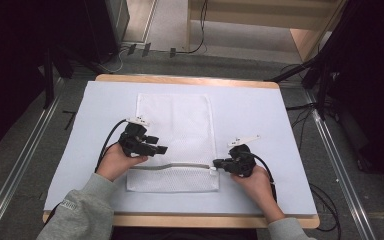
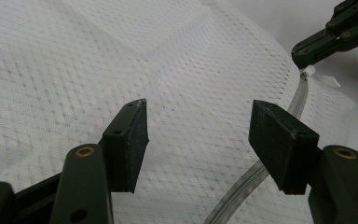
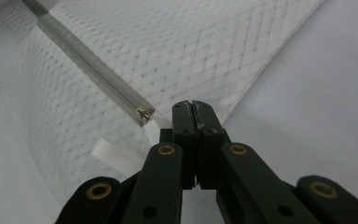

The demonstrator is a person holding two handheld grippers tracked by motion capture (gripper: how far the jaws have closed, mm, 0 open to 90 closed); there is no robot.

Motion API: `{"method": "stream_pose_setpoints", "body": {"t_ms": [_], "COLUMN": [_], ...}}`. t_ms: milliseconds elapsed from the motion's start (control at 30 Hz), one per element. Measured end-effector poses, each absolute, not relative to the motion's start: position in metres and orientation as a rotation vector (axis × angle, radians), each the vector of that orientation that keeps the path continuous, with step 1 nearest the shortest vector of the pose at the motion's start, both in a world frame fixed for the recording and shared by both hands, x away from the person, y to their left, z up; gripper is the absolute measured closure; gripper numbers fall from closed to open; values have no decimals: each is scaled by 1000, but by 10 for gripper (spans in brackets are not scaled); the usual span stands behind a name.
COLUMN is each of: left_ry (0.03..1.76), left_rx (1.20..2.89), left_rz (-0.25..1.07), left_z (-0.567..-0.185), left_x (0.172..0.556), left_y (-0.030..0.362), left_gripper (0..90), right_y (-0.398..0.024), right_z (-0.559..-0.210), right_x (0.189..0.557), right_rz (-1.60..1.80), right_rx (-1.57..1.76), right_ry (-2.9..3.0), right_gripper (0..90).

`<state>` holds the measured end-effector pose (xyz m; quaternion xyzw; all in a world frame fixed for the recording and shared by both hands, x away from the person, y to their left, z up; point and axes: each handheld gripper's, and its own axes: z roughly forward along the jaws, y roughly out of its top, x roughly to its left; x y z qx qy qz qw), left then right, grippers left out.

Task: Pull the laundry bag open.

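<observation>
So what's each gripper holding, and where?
Left gripper, open over the bag, holds nothing. Right gripper is shut at the zip pull; whether it pinches it is hidden.

The mesh bag lies on the table, between both tongs.

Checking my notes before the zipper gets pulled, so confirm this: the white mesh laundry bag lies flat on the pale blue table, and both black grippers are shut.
Not quite: the left gripper is open above the white mesh laundry bag, as the left gripper view shows. The right gripper is shut beside the zipper, and the bag lies flat on the pale blue table.
</observation>
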<state>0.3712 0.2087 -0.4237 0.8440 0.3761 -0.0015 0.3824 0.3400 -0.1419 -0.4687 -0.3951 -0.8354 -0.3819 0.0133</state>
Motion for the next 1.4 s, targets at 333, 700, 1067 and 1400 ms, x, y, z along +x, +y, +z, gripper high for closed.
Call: {"method": "stream_pose_setpoints", "body": {"t_ms": [333, 700, 1067, 1400], "left_ry": [957, 941, 881, 818], "left_rx": [2155, 2153, 2157, 2182], "left_rz": [-6, -17, -37, -73], "left_z": [-424, -422, -416, -420], "left_x": [371, 368, 358, 353], "left_y": [208, 202, 179, 152], "left_gripper": [382, 385, 389, 409], "right_y": [-135, -124, -134, -133], "right_z": [-466, -458, -451, -459], "right_x": [330, 326, 316, 320], "right_rz": [-1170, -1237, -1233, -1212], "right_rx": [-1194, -1142, -1177, -1219], "right_ry": [-2618, -2647, -2705, -2711], "right_gripper": [900, 895, 886, 882]}}
